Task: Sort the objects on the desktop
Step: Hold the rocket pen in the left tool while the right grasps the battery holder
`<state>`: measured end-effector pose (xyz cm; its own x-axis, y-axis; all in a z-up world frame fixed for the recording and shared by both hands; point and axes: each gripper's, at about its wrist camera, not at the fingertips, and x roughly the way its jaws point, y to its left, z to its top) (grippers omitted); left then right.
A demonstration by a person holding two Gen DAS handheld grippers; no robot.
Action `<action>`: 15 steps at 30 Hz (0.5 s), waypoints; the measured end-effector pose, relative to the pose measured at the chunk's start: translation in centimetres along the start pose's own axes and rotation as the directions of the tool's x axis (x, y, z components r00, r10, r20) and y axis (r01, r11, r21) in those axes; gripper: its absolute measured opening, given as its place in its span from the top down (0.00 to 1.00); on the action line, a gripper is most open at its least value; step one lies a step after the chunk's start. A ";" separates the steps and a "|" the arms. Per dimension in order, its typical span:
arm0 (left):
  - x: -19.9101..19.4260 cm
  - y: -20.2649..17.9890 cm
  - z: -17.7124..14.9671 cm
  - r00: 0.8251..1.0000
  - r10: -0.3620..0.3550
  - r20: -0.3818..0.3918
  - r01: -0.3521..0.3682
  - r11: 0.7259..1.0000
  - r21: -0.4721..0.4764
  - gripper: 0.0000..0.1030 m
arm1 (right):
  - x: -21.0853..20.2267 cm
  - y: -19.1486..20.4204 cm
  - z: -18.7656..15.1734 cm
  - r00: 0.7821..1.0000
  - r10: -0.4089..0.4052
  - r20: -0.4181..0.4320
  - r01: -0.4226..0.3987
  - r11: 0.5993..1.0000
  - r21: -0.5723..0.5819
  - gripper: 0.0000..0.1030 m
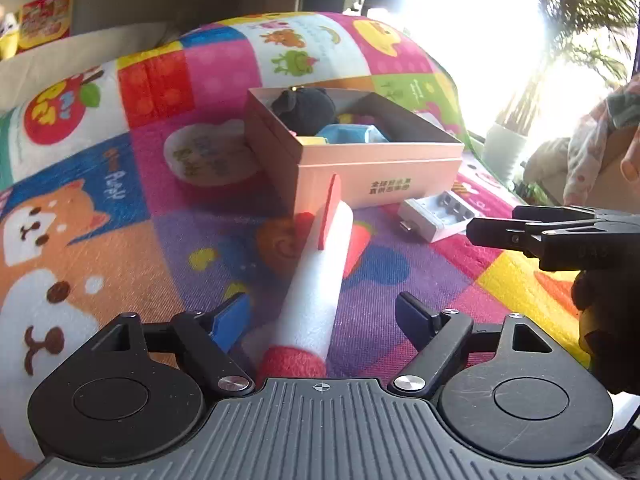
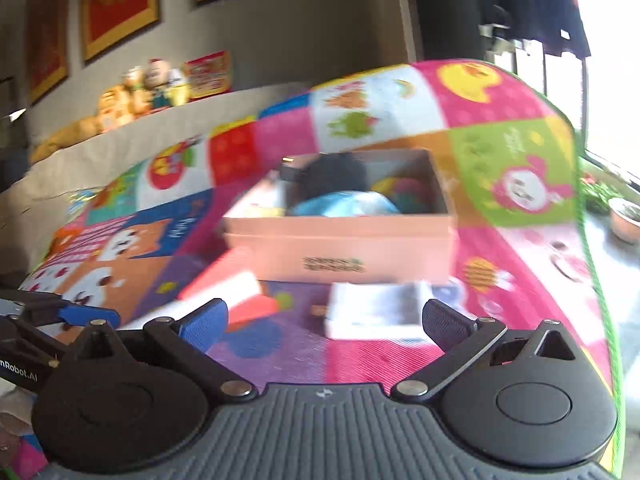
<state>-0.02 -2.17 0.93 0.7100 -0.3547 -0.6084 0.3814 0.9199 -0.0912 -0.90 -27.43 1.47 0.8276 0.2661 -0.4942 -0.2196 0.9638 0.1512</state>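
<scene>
The white foam roll [image 1: 316, 284] with red ends lies on the patterned mat [image 1: 120, 240], running from just under the left gripper [image 1: 326, 312] up to the front wall of the pink box [image 1: 360, 168], where a thin red flap of it leans against the cardboard. Its near end is cut off by the gripper body. The left gripper's blue-padded fingers [image 1: 232, 316] stand wide on either side of the roll, not touching it as far as I can see.

Inside the box sit a dark plush thing [image 1: 308, 108] and something pale blue [image 1: 352, 134]; the box walls hide the rest of them. Just right of the roll, beside the box, lies a small white battery charger [image 1: 438, 214]. A round white printed pad [image 1: 208, 154] rests left of the box.

The right gripper [image 2: 326, 322] is spread wide too, holding nothing, hovering near the charger [image 2: 374, 312]. Its view is smeared with blur, so the roll [image 2: 224, 288] and box [image 2: 340, 240] read only as shapes. In the left view its black fingertips [image 1: 500, 232] poke in from the right edge.
</scene>
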 end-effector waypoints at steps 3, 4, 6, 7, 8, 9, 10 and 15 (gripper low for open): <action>1.1 -0.6 -0.1 1.000 0.021 -0.021 -0.021 0.999 0.045 0.38 | 0.8 -1.2 -0.6 0.999 -0.021 -0.046 0.024 0.998 0.060 0.00; 1.3 -0.6 -0.2 0.999 0.028 -0.024 -0.027 0.999 0.047 0.42 | 0.9 -1.5 -0.5 0.999 -0.020 -0.045 0.024 0.997 0.071 0.00; 0.9 -0.5 -0.4 0.999 0.045 -0.019 -0.044 0.998 0.050 0.54 | 1.4 -1.5 -0.6 0.997 -0.019 -0.075 0.025 0.997 0.078 0.00; 0.5 -0.3 -0.5 0.998 0.051 -0.022 -0.050 0.998 0.045 0.57 | 1.7 -1.5 -0.6 0.995 -0.013 -0.101 0.021 0.997 0.079 0.00; 0.2 0.0 -0.5 0.998 0.059 -0.024 -0.058 0.998 0.039 0.60 | 2.1 -1.5 -0.6 0.992 -0.008 -0.123 0.018 0.996 0.082 0.00; -0.3 0.4 -0.6 0.997 0.075 -0.026 -0.074 0.997 0.030 0.60 | 2.4 -1.6 -0.5 0.990 -0.007 -0.139 0.019 0.996 0.087 0.00; -0.7 0.8 -0.8 0.995 0.096 -0.027 -0.095 0.995 0.023 0.60 | 2.6 -1.6 -0.5 0.988 -0.007 -0.152 0.021 0.996 0.089 0.00; -2.5 3.7 -1.4 0.971 0.238 -0.030 -0.239 0.970 -0.042 0.57 | 2.8 -1.0 -0.7 0.987 -0.023 -0.159 0.034 0.997 0.070 0.00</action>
<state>-1.22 2.32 0.98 0.7621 -0.1208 -0.6361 0.1759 0.9841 0.0238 1.28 -27.69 -0.61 0.7395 0.2432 -0.6277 -0.1541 0.9689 0.1938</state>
